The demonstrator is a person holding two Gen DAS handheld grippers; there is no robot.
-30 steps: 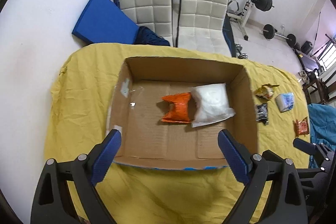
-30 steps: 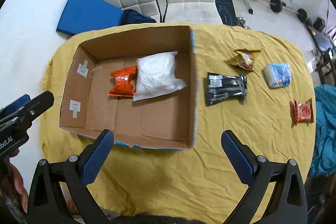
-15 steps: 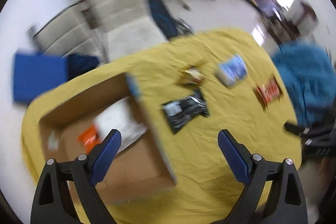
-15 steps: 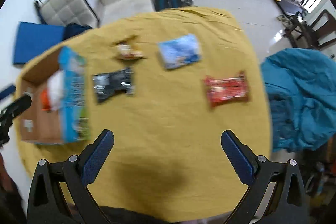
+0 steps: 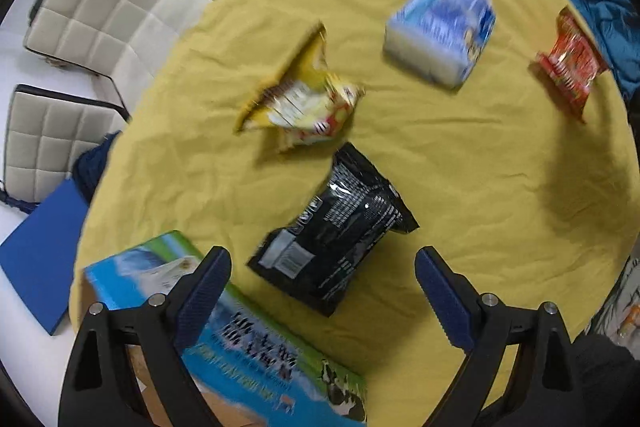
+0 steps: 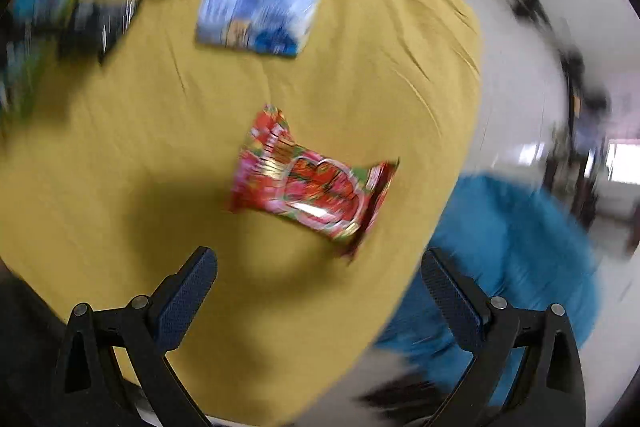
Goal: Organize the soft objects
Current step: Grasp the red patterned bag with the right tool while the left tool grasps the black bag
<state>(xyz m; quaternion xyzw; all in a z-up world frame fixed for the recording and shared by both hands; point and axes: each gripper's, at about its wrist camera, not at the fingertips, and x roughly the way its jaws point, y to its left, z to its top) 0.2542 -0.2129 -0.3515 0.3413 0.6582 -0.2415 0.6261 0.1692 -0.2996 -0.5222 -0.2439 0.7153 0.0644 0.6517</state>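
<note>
Reach step in hand, nothing picked up yet. The left gripper point(image 5: 323, 285) is held over the black packet point(image 5: 334, 229), fingers wide apart and empty, the packet lying flat on the yellow-covered table point(image 5: 500, 163) between and just ahead of the tips, not touched. The cardboard box point(image 5: 256, 343) is seen just beside the packet, under the left finger; its inside is hidden from here. The right gripper point(image 6: 319, 293) is aimed at the red packet point(image 6: 314, 187), fingers also spread apart and empty, the packet lying near the table edge and apart from the tips. Further off, a yellow snack bag point(image 5: 302, 99) and a blue-white pack point(image 5: 440, 25) are left loose on the cloth. Right view is badly motion-blurred, so fine detail cannot be read. Judged stage: four items still out on the table, sorting partly to go. Next move calls for each gripper to be lowered until the fingers straddle its packet, then closed gently across the narrow side, since crinkly bags are likely to slip or bunch; then the packets are to be carried to the box.
</note>
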